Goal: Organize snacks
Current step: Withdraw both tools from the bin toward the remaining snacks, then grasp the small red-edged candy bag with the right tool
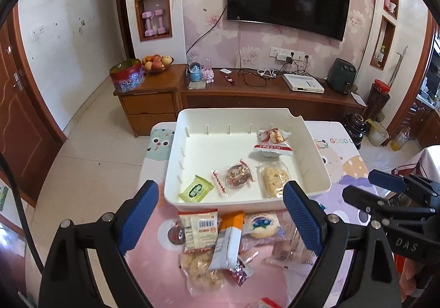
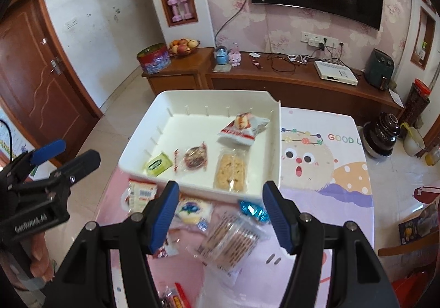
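Pink cartoon tabletop (image 2: 316, 170): white tray (image 1: 192, 115) holds four snacks, loose packets near it. Left gripper (image 1: 220, 214) jaws spread, empty; right gripper (image 2: 220, 214) jaws spread, empty.

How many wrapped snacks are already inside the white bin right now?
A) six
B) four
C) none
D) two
B: the white bin holds four: a green packet, a round red-wrapped cake, a clear-wrapped biscuit and a red-and-white pack.
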`<state>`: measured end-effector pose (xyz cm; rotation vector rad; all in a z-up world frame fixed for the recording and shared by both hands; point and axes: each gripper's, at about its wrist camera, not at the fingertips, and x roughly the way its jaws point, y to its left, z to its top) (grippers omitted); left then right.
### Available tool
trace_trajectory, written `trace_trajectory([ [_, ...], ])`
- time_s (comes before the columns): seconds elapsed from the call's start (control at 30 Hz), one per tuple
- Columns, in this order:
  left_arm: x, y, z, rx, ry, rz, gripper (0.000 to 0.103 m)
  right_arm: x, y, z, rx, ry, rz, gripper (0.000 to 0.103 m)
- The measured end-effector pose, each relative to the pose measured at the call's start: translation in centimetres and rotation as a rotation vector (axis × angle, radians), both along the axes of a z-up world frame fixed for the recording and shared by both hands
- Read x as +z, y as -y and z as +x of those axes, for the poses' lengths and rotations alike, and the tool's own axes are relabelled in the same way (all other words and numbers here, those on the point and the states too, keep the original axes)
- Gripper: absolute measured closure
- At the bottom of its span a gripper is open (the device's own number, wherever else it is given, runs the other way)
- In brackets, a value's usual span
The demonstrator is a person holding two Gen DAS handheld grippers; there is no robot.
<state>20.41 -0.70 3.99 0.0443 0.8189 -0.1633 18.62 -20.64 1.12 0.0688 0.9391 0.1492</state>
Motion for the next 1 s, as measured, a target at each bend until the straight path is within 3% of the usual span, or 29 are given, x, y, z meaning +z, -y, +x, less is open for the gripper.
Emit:
trace_trajectory([
  [0.23,0.4,-0.1,-4.2,-0.012,0.052,0.041,0.012,-0.3,-1.6,-3.9,0.068,0.011,0.004,0.039],
  [0.53,-1.3,-1.1,-9.4,-0.019,0.067,0.058,0.01,-1.6,-3.3,-8.8,0.134,0.031,0.013,0.036],
  [0.7,-3.5,-2.2,-11.9,-0.005,0.041,0.068,0.009,-4.4,-4.5,-10.9,0.183,0.019,0.005,0.03],
  [1.0,-8.1,-4.3,-14.7,0.014,-0.019,0.115,0.009,-11.4,-7.3,-12.1,0.307,-0.135,-0.019,0.029],
])
